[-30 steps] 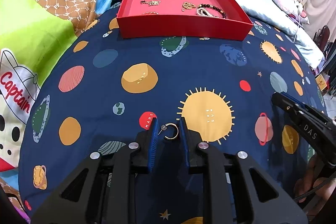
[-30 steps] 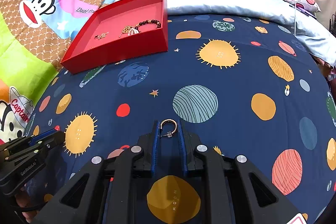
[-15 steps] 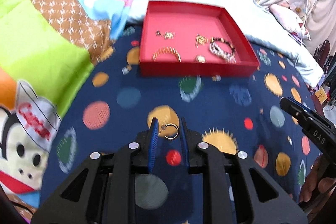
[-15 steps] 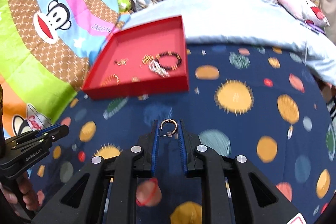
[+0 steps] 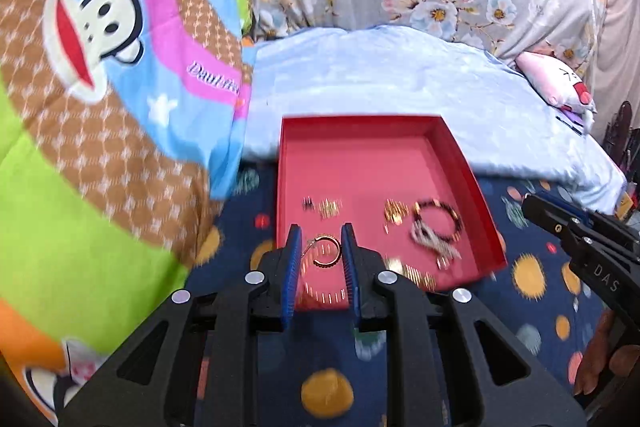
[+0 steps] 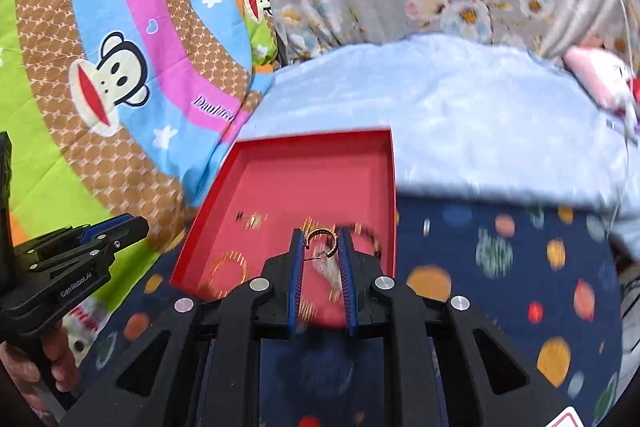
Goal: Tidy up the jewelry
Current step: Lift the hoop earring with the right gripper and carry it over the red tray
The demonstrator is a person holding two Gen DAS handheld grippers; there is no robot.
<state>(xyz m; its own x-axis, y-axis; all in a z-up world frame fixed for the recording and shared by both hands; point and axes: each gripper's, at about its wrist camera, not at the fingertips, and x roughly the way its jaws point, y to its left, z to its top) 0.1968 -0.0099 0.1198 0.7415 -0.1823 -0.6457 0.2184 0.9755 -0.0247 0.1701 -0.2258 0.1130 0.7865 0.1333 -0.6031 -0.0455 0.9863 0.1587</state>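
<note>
Hoop earrings are sitting pinched between both claws' blue pads: the left gripper (image 5: 320, 253) is clamping one gold hoop (image 5: 325, 251), the right gripper (image 6: 321, 245) another hoop (image 6: 320, 241), both hovering over the red tray's (image 5: 460, 163) near edge.

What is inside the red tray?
In the red tray: a dark bead bracelet, a pale chain and small gold pieces, all blurred. Both tools cover the near part.
</note>
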